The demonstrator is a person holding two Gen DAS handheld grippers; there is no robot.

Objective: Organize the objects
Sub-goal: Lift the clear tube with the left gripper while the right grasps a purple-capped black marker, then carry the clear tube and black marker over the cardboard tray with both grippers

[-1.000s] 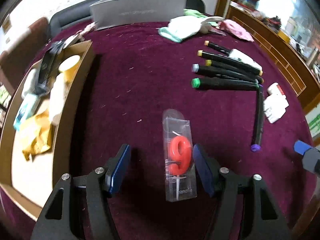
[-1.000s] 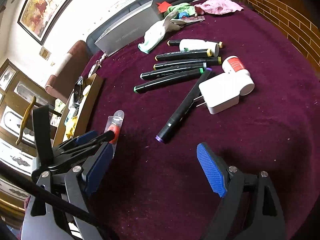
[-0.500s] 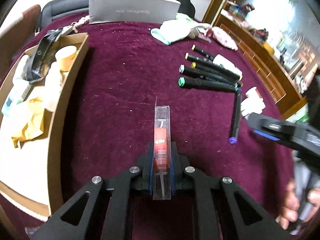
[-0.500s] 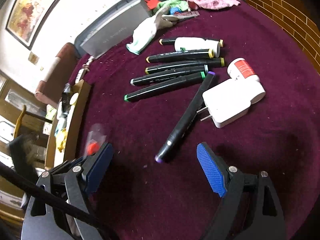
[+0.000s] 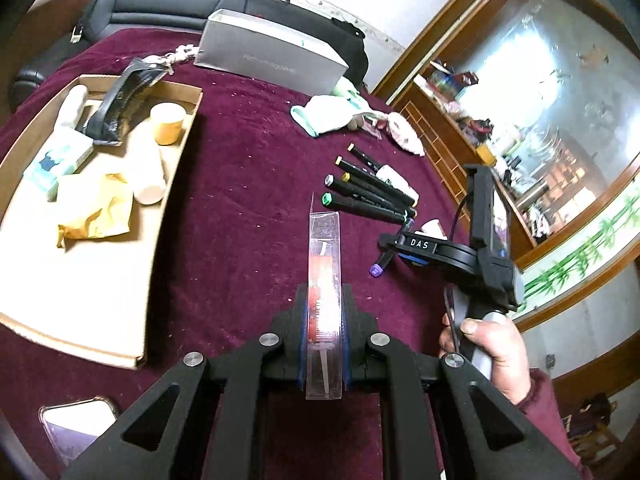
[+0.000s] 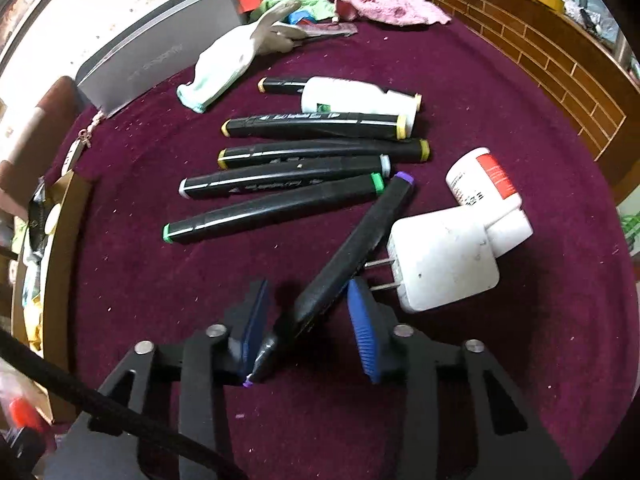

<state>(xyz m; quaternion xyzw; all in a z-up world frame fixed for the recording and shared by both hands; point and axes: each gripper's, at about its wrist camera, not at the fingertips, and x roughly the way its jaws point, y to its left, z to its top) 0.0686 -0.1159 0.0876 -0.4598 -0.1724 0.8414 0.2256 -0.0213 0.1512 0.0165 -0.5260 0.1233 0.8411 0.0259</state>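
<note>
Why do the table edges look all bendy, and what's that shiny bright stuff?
Left wrist view: the fisheye lens curves the box edge, and daylight glares off the window. Right wrist view: the table bulges round, and the lower left corner is blurry.

Six black markers (image 6: 304,160) are counted on the cloth, together with two white bottles (image 6: 352,98), one white charger (image 6: 444,264), one glove (image 6: 224,68), one pink cloth (image 6: 392,6), one grey box (image 6: 156,56) and one packaged candle (image 5: 325,280).
</note>
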